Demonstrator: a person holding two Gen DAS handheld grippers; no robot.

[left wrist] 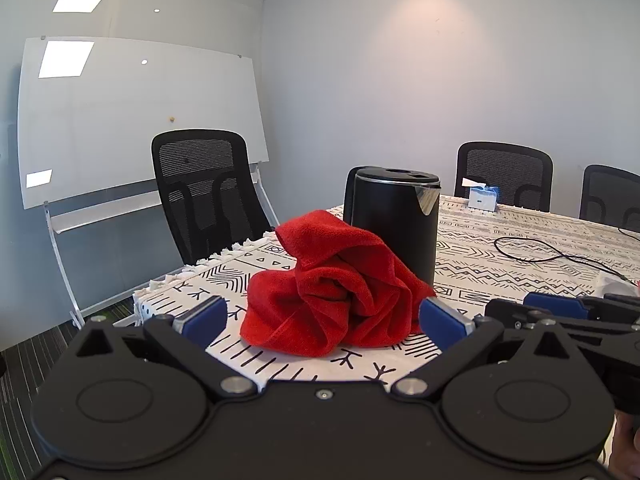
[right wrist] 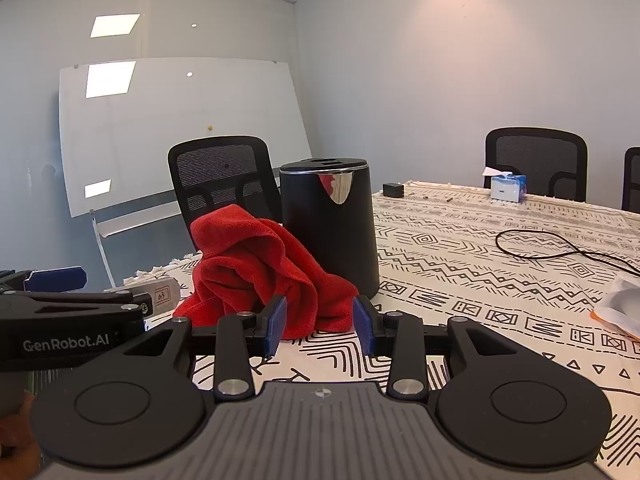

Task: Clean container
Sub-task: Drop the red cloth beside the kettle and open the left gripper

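A black electric kettle (left wrist: 394,220) (right wrist: 328,232) stands upright with its lid closed on the patterned tablecloth (left wrist: 500,276). A crumpled red cloth (left wrist: 332,288) (right wrist: 256,264) lies heaped against its near side. My left gripper (left wrist: 324,312) (right wrist: 112,286) is wide open, its blue pads (left wrist: 208,316) flanking the near part of the cloth without pressing on it. My right gripper (right wrist: 320,320) (left wrist: 520,308) sits just right of the left one. Its jaws stand narrowly apart, with the cloth's near edge just beyond the tips and nothing gripped.
A tissue box (right wrist: 508,188) and a small black block (right wrist: 394,190) sit at the far table edge. A black cable (right wrist: 552,244) loops on the right, near a white and orange item (right wrist: 620,312). Black mesh chairs (left wrist: 204,188) ring the table; a whiteboard (left wrist: 132,116) stands behind left.
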